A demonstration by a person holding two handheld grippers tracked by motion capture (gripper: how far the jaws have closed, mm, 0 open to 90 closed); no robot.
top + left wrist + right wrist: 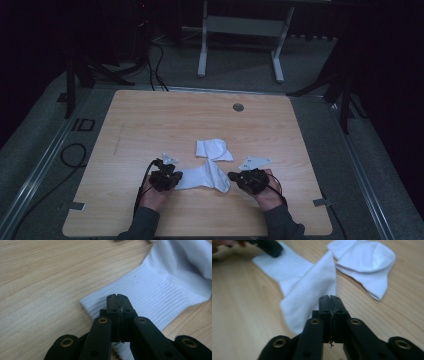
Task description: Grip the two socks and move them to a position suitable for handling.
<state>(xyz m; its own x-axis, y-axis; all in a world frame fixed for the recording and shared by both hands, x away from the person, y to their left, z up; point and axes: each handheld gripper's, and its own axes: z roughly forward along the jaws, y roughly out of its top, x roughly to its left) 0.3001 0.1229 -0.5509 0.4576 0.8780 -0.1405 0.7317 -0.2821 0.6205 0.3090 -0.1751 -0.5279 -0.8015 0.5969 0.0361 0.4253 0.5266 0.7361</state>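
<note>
The wooden table (150, 120) gives you bare boards across its whole far half and down both side edges; everything you work with sits in the middle of the near half, a little way in from the near edge. The unfolded white sock (205, 178) lies flat there between your two hands, its ribbed cuff toward your left and its foot end toward your right. The second sock (214, 149), folded over itself, rests just beyond it toward the table's centre, close to the first; you cannot tell whether they touch.

Your left gripper (117, 298) has its jaws pressed together, tips down over the ribbed cuff of the unfolded sock (150, 292); whether any cloth sits pinched between them you cannot tell. Your right gripper (329, 300) also has its jaws pressed together, tips at the foot end of that sock (309, 287), with no cloth visibly caught.

Both forearms come in from the near edge, hands (152, 195) low over the wood, angled inward toward the sock
</note>
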